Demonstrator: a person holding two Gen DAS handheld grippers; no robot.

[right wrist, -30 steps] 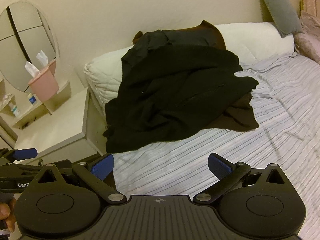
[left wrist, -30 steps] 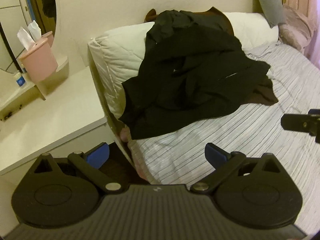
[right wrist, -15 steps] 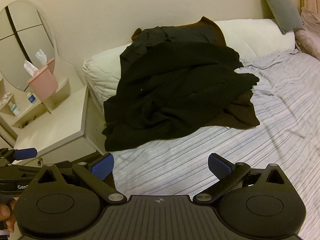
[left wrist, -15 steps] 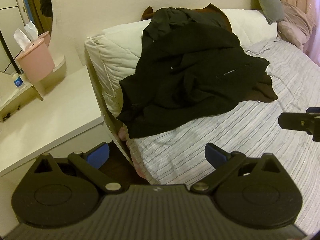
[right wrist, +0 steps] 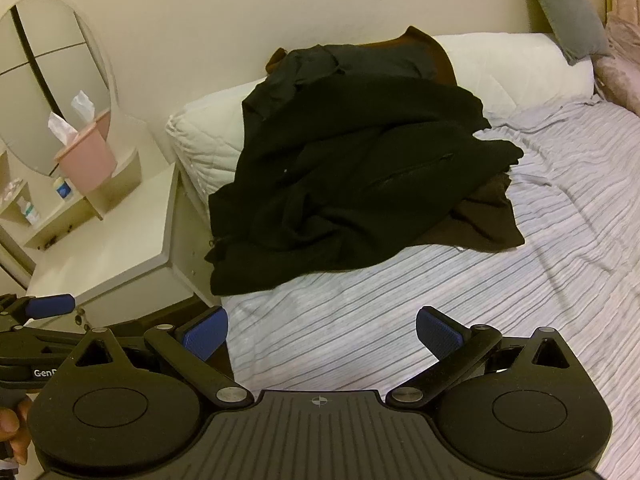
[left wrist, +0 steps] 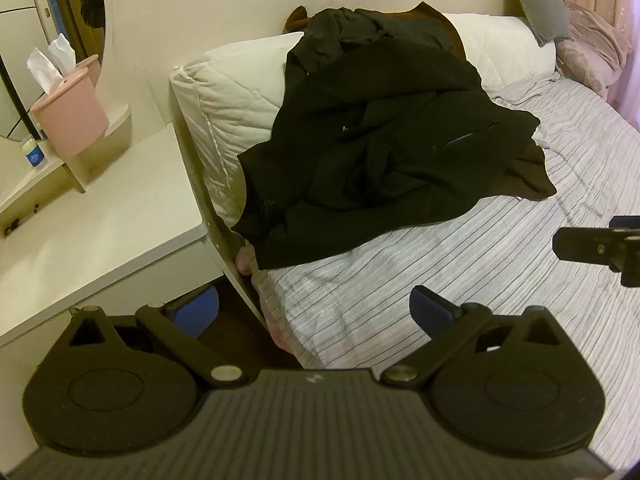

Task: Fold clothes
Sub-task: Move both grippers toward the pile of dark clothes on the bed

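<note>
From the left wrist we look over our left gripper (left wrist: 314,306) at a heap of black clothes (left wrist: 392,136), a zipped jacket on top, slumped from the white pillow (left wrist: 236,92) down onto the striped sheet (left wrist: 460,280). A brown garment (left wrist: 532,176) pokes out underneath at the far edge. We judge the heap was simply dropped there, unsorted, so nothing is folded yet. Our jaws are spread wide, blue pads well apart, gripping nothing and touching nothing; the left pad sits over the gap beside the white nightstand (left wrist: 100,232), the right over the sheet. The pink tissue box (left wrist: 70,116) stands on the shelf beyond. At the right edge, the tip of the right gripper (left wrist: 596,246) juts in, level with the near hem.

Over to the right wrist: the right gripper (right wrist: 322,332) hangs above bare sheet, short of the heap. Its jaws are also fully parted and hold nothing. The heap's near hem (right wrist: 256,284) droops toward the mattress corner, the closest edge to reach, we reckon. Low on the left, the left gripper's blue tip (right wrist: 50,306) shows, a hand (right wrist: 14,432) wrapped on its handle.
</note>
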